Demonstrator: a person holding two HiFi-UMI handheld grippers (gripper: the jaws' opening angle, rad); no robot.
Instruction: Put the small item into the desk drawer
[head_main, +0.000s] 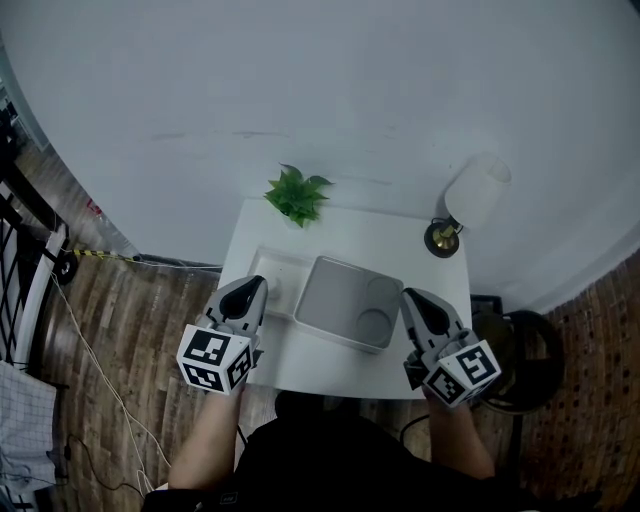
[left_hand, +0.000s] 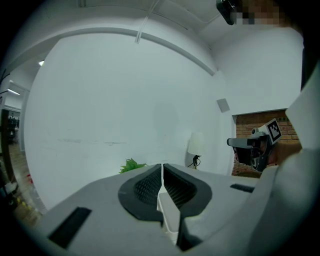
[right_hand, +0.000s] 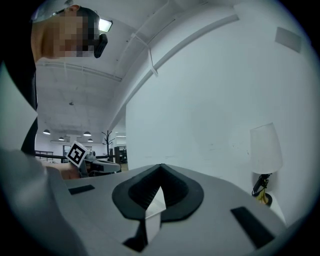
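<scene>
The white desk stands against the wall, and a shallow grey tray lies on its middle. At the tray's near right corner there is a round shape; what it is I cannot tell. I see no open drawer and no small item that I can name. My left gripper hovers over the desk's left front, jaws shut and empty. My right gripper hovers at the tray's right edge with its jaws meeting at the tips and nothing between them. Each gripper shows in the other's view.
A small green plant stands at the desk's back left and a white-shaded lamp at the back right. A white tray lies left of the grey one. A black round stool or chair sits right of the desk. Cables run over the wood floor at left.
</scene>
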